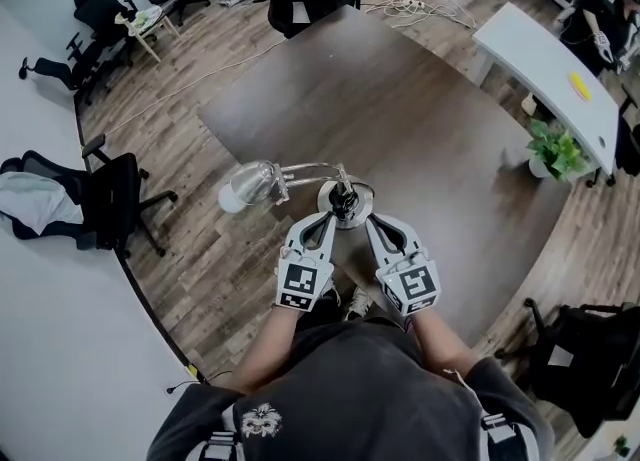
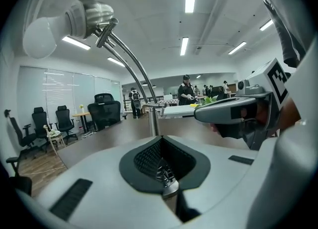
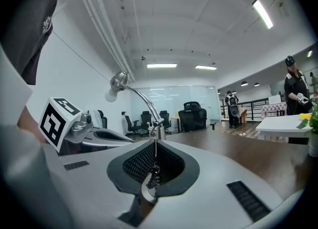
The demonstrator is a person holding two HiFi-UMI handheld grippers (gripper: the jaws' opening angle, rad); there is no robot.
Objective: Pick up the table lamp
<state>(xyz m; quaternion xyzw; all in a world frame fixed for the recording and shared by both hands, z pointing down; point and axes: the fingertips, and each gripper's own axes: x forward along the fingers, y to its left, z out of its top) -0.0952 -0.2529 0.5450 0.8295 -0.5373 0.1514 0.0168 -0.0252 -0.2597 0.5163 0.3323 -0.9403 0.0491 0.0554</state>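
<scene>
The table lamp (image 1: 300, 168) has a round chrome base (image 1: 352, 192), an arched chrome neck and a white bulb (image 1: 237, 193) that points left. It is at the near edge of the dark brown table (image 1: 400, 109). My left gripper (image 1: 333, 217) and right gripper (image 1: 366, 217) meet at the base from the near side, both shut, each with a sliver of chrome rim between its pads. In the left gripper view the neck (image 2: 133, 64) rises just past my left gripper (image 2: 160, 138) to the bulb (image 2: 42, 35). The right gripper view shows the stem (image 3: 158, 130) beyond my right gripper (image 3: 155, 142).
Black office chairs (image 1: 105, 194) stand on the wood floor to the left and behind the table. A white table (image 1: 545, 69) and a potted plant (image 1: 555, 152) are at the right. A person (image 2: 186, 90) stands far off in the room.
</scene>
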